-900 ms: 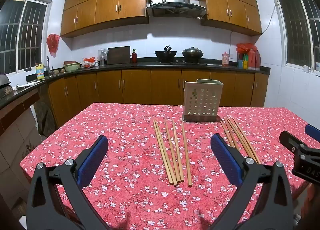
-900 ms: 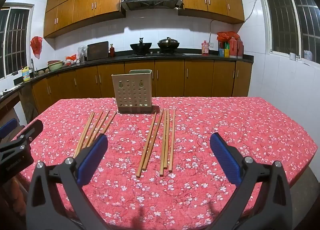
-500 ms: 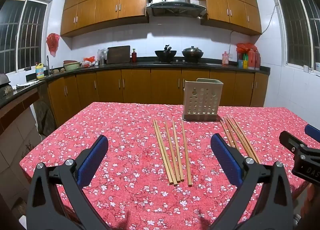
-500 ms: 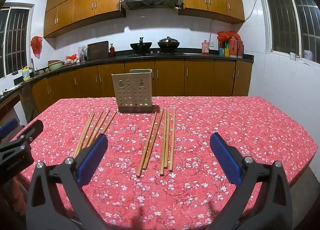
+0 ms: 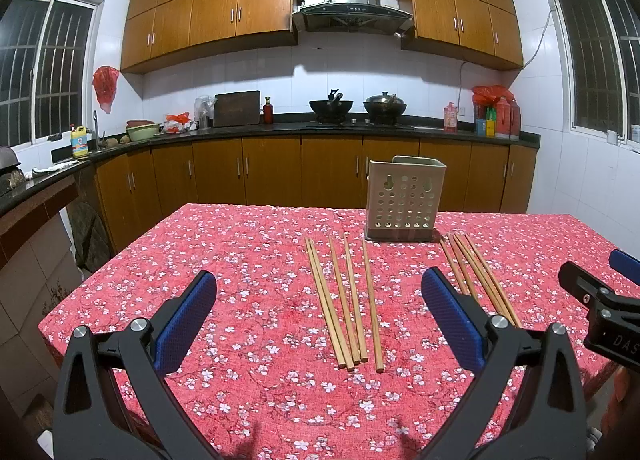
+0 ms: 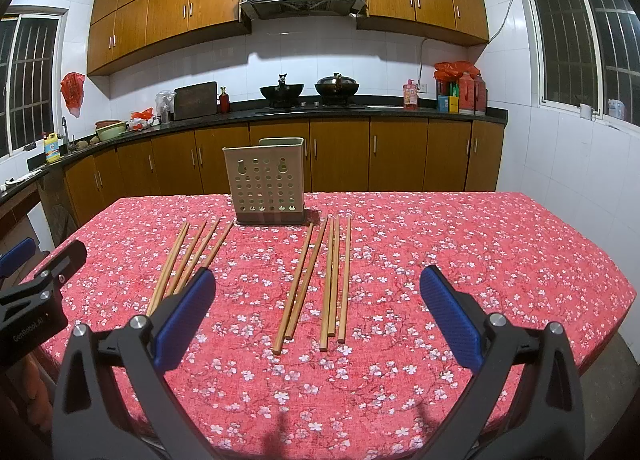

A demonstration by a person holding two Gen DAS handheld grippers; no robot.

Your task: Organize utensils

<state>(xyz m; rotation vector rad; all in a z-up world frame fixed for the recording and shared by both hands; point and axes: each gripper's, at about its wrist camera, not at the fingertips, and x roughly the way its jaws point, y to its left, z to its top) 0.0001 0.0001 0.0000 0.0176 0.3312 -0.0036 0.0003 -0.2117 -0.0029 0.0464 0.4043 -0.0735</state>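
Both the left gripper (image 5: 320,310) and right gripper (image 6: 318,308) hover spread wide and empty over wooden chopsticks (image 5: 346,300) at mid-frame, below the perforated utensil holder (image 5: 404,200).

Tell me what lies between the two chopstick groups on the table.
Only bare floral tablecloth separates the left group from the right group, seen in the right wrist view.

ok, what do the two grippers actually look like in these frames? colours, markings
Both match: matte black angular finger arms with silver pivot screws and blue textured pads. Left gripper and right gripper fill their own views. From the side, the right gripper's body shows partial white lettering "DAS", the left's a small white word, too small to read surely. No cables or sleeves visible.
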